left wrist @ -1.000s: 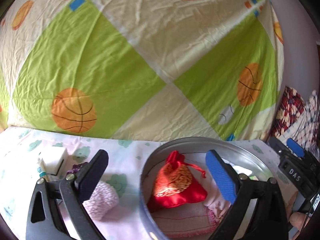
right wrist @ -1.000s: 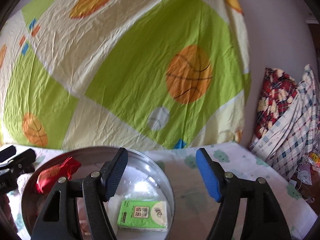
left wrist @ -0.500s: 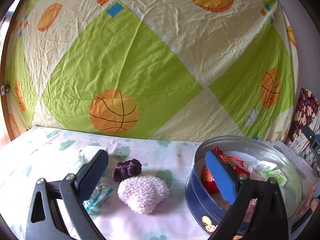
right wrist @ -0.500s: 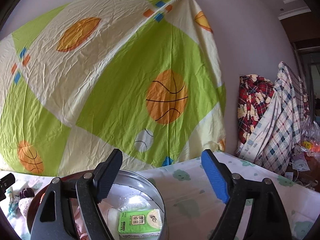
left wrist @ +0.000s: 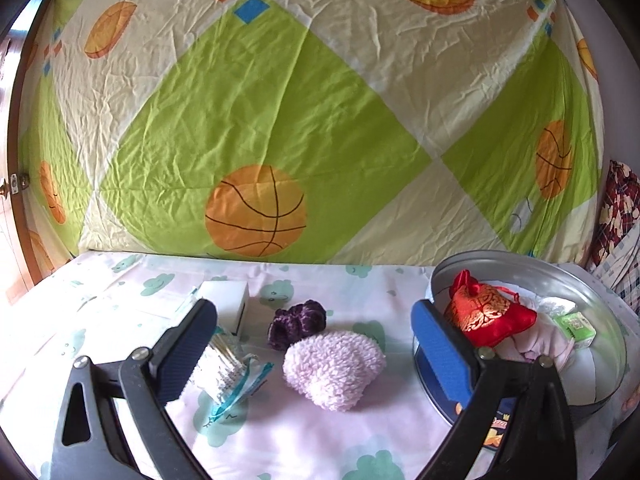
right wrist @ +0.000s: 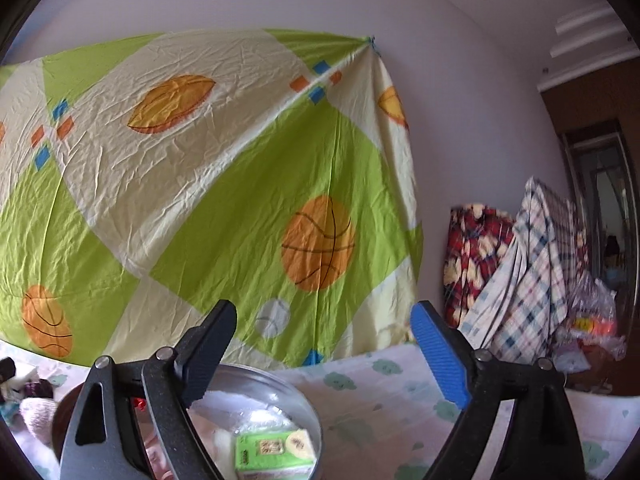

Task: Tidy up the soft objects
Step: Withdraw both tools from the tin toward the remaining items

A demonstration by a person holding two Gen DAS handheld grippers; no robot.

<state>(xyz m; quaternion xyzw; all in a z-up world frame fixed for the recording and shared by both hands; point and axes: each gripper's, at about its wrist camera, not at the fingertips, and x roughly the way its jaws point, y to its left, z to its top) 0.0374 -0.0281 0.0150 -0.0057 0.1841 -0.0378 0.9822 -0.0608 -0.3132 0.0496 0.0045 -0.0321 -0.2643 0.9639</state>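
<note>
Meanwhile, both my left gripper (left wrist: pixel 316 332) and right gripper (right wrist: pixel 324 340) gape empty; the fluffy pink pouf (left wrist: pixel 334 364) lies near, left of the tin (left wrist: pixel 520 264); a shallow pinch could snag only fluff.

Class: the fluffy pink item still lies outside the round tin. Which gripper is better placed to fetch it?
Left. The left gripper is open with the fluffy pink item between its fingers; the right gripper, also open, points up over the tin.

Bright, soft daylight fills both views; shadows are faint. Fisheye bending curves the edges into dark corners. The right wrist view is slightly blurred beyond the right claw (right wrist: pixel 322 350).
</note>
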